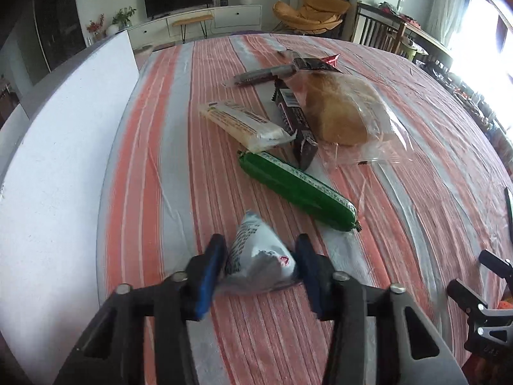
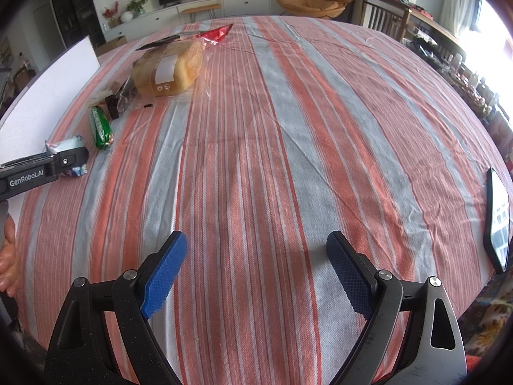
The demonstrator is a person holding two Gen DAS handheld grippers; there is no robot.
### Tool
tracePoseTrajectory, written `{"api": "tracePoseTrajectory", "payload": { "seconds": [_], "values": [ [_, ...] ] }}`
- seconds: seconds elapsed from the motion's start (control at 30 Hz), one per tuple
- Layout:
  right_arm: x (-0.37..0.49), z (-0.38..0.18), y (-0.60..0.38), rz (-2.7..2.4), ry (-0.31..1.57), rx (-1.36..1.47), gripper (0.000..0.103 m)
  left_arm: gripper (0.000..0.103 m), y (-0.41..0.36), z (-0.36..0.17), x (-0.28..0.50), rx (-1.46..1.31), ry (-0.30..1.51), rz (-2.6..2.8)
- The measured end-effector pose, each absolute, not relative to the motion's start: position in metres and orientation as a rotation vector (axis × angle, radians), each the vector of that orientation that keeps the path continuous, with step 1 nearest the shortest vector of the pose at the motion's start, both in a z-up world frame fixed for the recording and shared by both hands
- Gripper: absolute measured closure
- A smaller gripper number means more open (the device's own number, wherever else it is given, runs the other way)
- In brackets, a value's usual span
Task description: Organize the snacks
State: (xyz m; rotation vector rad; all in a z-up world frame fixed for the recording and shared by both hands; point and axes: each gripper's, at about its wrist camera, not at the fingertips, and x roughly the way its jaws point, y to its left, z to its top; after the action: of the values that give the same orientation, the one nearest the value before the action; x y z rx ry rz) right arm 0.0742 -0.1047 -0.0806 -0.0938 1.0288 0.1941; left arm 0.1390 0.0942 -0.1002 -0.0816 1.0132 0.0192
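My left gripper (image 1: 260, 250) has its blue pads on both sides of a small white snack packet (image 1: 256, 256), touching it on the striped tablecloth (image 1: 154, 147). Just beyond lie a green sausage stick (image 1: 296, 189), a pale cracker pack (image 1: 243, 125), a dark chocolate pack (image 1: 295, 118), a bagged bread loaf (image 1: 340, 109) and a dark stick snack with a red wrapper (image 1: 272, 72). My right gripper (image 2: 256, 253) is open and empty over bare cloth near the front edge. The same pile shows at far left in the right wrist view: the loaf (image 2: 170, 70), the green stick (image 2: 101, 126), the white packet (image 2: 65, 144).
A white box wall (image 1: 64, 166) stands along the table's left side. A phone (image 2: 498, 218) lies at the right edge. Chairs, a TV cabinet and plants stand beyond the table.
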Motion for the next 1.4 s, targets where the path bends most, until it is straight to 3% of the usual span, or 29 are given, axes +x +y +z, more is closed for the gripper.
{"api": "tracePoseTrajectory", "payload": {
  "seconds": [0.3,0.37,0.43,0.5,0.77,0.9,1.4],
  "values": [
    [0.075,-0.081,-0.105,0.193,1.029,-0.094,0.012,0.064,0.099,-0.100,0.118,-0.120,1.003,-0.011],
    [0.075,-0.081,-0.105,0.194,1.029,-0.094,0.012,0.059,0.100,-0.100,0.117,-0.130,0.986,-0.003],
    [0.075,-0.081,-0.105,0.194,1.029,-0.094,0.012,0.038,0.101,-0.101,0.117,-0.155,0.969,-0.006],
    [0.075,-0.081,-0.105,0.193,1.029,-0.094,0.012,0.023,0.101,-0.103,0.120,-0.153,0.959,0.019],
    [0.075,-0.081,-0.104,0.193,1.030,-0.094,0.012,0.014,0.092,-0.112,0.123,-0.043,0.927,0.053],
    [0.075,-0.081,-0.105,0.193,1.031,-0.094,0.012,0.000,0.091,-0.115,0.128,-0.040,0.953,0.058],
    [0.076,-0.081,-0.104,0.187,1.042,-0.092,0.011,0.000,0.091,-0.115,0.129,-0.041,0.953,0.058]
  ]
}}
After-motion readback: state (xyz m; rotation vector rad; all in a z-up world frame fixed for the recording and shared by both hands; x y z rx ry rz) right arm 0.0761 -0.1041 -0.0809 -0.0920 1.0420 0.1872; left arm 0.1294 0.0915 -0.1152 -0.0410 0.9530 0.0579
